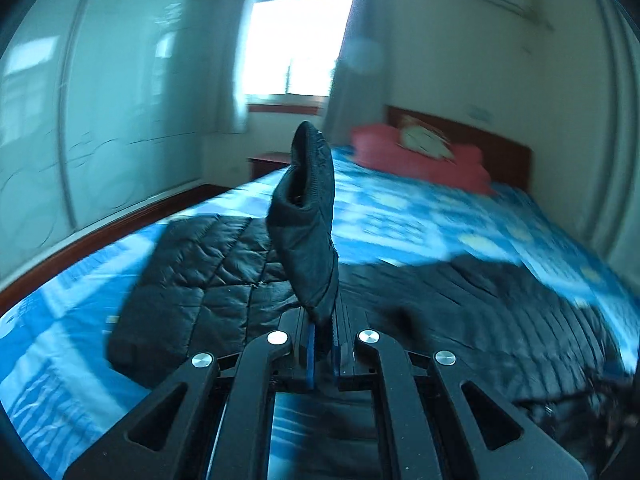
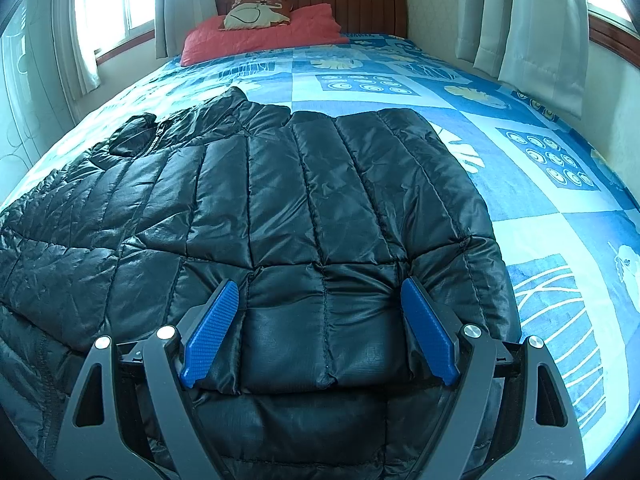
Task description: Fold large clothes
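Observation:
A black quilted puffer jacket [image 2: 280, 200] lies spread on the blue patterned bed [image 2: 520, 184]. My left gripper [image 1: 322, 344] is shut on a sleeve cuff [image 1: 308, 220] of the jacket and holds it raised above the bed; the cuff stands up between the blue pads. The rest of the jacket [image 1: 208, 272] lies flat below it. My right gripper [image 2: 320, 304] is open, its blue pads [image 2: 212, 332] straddling a folded edge of the jacket, resting on it.
A red pillow [image 2: 264, 36] with a patterned cushion [image 2: 256, 14] lies at the wooden headboard [image 2: 360, 8]. Windows with curtains [image 2: 532, 28] flank the bed. A glass wardrobe [image 1: 100, 120] stands at the left in the left wrist view.

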{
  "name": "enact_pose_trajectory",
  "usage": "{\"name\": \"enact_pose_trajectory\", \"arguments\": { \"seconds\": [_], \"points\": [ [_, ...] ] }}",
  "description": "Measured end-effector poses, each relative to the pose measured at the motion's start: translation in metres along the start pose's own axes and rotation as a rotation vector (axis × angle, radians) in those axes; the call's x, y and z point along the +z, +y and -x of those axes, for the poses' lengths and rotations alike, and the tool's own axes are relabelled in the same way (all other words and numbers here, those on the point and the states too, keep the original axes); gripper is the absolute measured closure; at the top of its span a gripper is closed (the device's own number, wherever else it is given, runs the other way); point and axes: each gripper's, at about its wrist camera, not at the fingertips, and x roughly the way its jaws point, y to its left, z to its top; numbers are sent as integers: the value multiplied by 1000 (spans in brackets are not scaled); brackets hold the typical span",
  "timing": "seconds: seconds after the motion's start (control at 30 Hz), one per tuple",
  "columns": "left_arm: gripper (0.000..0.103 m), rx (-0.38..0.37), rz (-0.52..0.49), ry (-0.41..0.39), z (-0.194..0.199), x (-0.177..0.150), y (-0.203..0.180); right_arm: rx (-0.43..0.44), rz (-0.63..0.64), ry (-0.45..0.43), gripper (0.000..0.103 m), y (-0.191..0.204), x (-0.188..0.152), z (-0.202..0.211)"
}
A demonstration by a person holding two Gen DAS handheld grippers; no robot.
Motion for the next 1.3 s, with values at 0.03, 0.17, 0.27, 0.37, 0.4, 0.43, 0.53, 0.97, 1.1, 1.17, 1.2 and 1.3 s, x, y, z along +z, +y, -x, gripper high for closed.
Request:
{"name": "enact_pose_trajectory", "arguments": {
  "seconds": [0.03,0.17,0.27,0.37,0.4,0.43,0.53,0.97,1.1,1.17,1.2,1.3],
  "points": [
    [98,-13,-19,8,-4,0,-13,1,-2,-1,20,0,0,0],
    [98,-69,-106,52,-22,-9,-74,3,-6,-4,20,-1,-1,0],
    [98,-111,-154,85,-26,-20,-111,7,-9,-6,20,-1,0,-1],
    [98,-149,-201,113,-27,-32,-149,10,-14,-10,20,-1,-1,0],
    [98,-159,-219,121,-29,-35,-160,11,-15,-11,20,-1,-1,-1],
    [98,-169,-235,129,-30,-38,-171,11,-16,-12,20,0,-2,0],
    [98,-194,-277,160,-29,-50,-195,15,-20,-14,20,0,-2,0],
    [62,-275,-406,273,-35,-82,-234,14,-22,-14,19,-1,-4,1],
    [30,-284,-384,234,-21,-76,-226,10,-17,-9,19,0,-4,1],
    [30,-287,-380,227,-13,-72,-218,11,-18,-3,19,0,-3,0],
    [30,-283,-378,222,-11,-70,-215,11,-18,1,19,0,-2,0],
    [30,-279,-357,198,4,-62,-191,14,-16,4,19,1,3,9]
  ]
}}
